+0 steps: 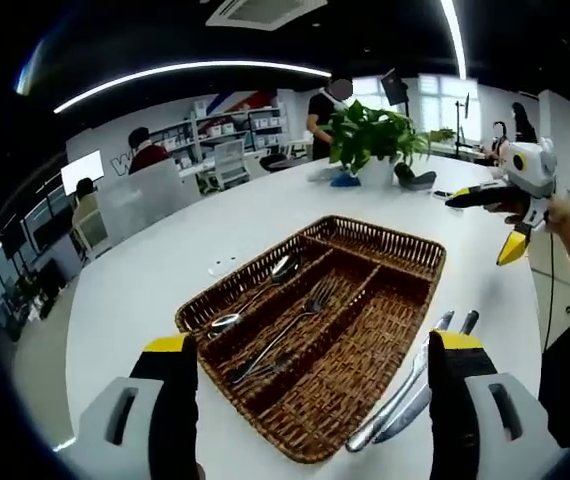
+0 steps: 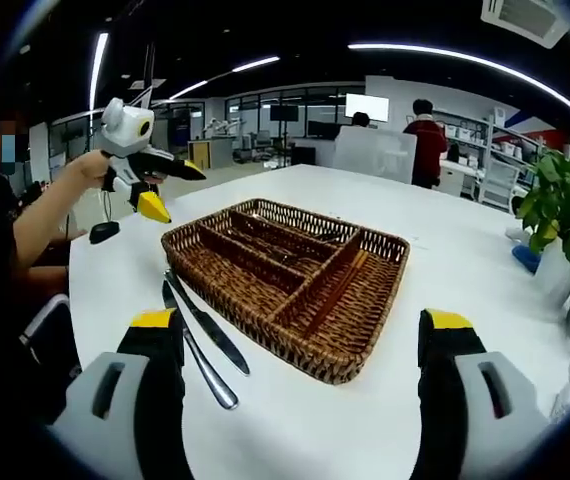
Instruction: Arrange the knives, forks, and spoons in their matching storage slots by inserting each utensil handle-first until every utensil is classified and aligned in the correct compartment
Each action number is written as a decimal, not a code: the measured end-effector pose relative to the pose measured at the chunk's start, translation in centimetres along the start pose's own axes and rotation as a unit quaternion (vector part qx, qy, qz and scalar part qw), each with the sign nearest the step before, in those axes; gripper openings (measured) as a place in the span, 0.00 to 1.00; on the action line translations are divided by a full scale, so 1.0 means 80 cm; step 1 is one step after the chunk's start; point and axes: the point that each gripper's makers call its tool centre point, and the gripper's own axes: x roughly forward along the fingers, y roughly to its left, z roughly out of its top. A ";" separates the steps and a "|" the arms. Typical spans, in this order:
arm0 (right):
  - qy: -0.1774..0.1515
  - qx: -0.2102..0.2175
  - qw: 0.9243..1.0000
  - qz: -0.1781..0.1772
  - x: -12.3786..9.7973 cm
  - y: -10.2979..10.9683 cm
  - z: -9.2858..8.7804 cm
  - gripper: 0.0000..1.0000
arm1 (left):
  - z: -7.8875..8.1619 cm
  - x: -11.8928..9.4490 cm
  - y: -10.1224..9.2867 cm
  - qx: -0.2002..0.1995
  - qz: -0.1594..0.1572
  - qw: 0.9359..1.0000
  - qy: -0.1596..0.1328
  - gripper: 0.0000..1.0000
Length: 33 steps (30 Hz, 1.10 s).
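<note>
Two handheld grippers hover over a white round table (image 1: 165,270) in an open office. In the left gripper view, the left gripper (image 1: 310,385) has its yellow-tipped jaws spread wide at about 7 and 5 o'clock, holding and touching nothing; the right gripper (image 1: 513,205) hangs in the air at 2 o'clock, gripped by a person's hand (image 1: 565,215). In the right gripper view, the right gripper (image 2: 300,370) also has its jaws spread wide with nothing between them, while the left gripper (image 2: 145,180) floats at 10 o'clock.

The wicker cutlery tray (image 1: 405,300) sits mid-table, divided into long slots. Spoons (image 1: 255,295) lie in the slot toward 9 o'clock, forks (image 1: 295,325) in the one beside it. Two knives (image 1: 410,390) lie on the table just beside the tray's edge at 5 o'clock in the left gripper view; in the right gripper view they (image 2: 200,335) lie at 8 o'clock, beside the tray (image 2: 265,330).

A potted plant (image 1: 375,140) stands at 12 o'clock beyond the tray. Lettering on the far wall is too blurred to read.
</note>
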 end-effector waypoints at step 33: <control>0.010 -0.005 1.000 0.016 -0.007 0.012 -0.007 1.00 | -0.025 -0.073 -0.053 -0.069 0.062 0.994 -0.065 0.99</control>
